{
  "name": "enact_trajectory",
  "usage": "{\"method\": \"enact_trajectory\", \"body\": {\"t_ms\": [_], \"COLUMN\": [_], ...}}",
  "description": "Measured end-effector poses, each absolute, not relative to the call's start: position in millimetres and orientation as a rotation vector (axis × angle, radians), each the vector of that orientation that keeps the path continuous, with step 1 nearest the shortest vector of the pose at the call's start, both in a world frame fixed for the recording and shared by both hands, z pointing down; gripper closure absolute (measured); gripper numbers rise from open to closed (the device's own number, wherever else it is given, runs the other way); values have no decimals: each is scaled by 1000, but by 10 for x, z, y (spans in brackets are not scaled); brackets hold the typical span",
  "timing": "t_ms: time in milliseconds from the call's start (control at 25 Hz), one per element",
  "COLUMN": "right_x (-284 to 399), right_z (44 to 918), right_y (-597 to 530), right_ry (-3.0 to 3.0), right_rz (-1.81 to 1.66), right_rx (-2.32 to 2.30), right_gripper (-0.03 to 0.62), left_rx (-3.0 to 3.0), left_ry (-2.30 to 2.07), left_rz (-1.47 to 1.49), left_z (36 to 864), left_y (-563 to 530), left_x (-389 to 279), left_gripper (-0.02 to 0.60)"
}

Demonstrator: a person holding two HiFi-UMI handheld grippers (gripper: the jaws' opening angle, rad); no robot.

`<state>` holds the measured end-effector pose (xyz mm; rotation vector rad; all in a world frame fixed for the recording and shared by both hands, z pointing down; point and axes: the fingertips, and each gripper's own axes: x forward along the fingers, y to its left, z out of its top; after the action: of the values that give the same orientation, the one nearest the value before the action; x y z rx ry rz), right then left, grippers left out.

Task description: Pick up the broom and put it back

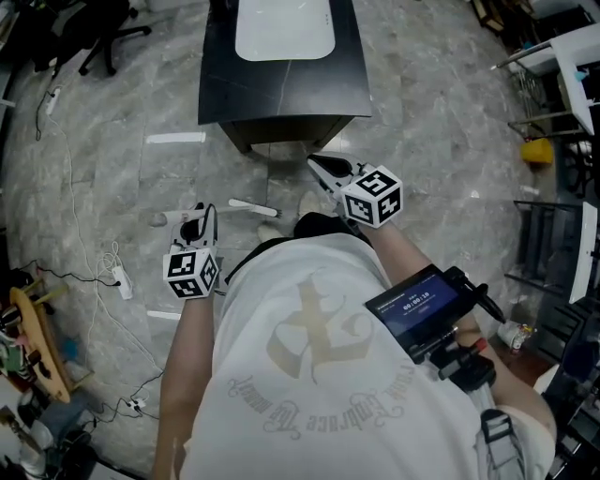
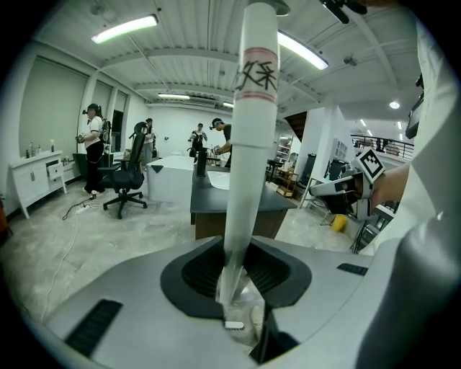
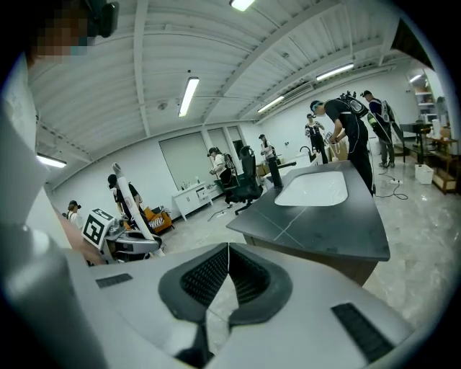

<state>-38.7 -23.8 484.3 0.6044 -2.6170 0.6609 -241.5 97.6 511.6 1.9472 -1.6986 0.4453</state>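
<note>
broom handle (image 2: 248,144): white, red band near top, upright, gripped between jaws of left gripper (image 2: 238,268) | left gripper: jaws partly spread, pads pressing on the handle, above grey marble floor (image 1: 103,187) | right gripper (image 3: 227,252): jaws together, nothing between them, just before dark desk (image 1: 281,94), apart from left

White broom handle (image 2: 248,144), roughly upright, clamped

Marble floor (image 1: 441,112): black table (image 1: 281,89), chair (image 1: 98,28), power strip (image 1: 121,279).
</note>
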Motion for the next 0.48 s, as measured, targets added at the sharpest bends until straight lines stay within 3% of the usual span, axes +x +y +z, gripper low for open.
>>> {"method": "enact_trajectory", "body": {"t_ms": [480], "right_x": [35], "right_z": [4949], "right_y": [-547], "right_ry": [-2567], "right_rz": [727], "right_rx": [723], "right_gripper": [576], "left_rx": [1916], "left_ry": [-1560], "left_rz": [596], "left_z": [5641], "left_y": [668], "left_x": [-2202], "left_gripper": [486]}}
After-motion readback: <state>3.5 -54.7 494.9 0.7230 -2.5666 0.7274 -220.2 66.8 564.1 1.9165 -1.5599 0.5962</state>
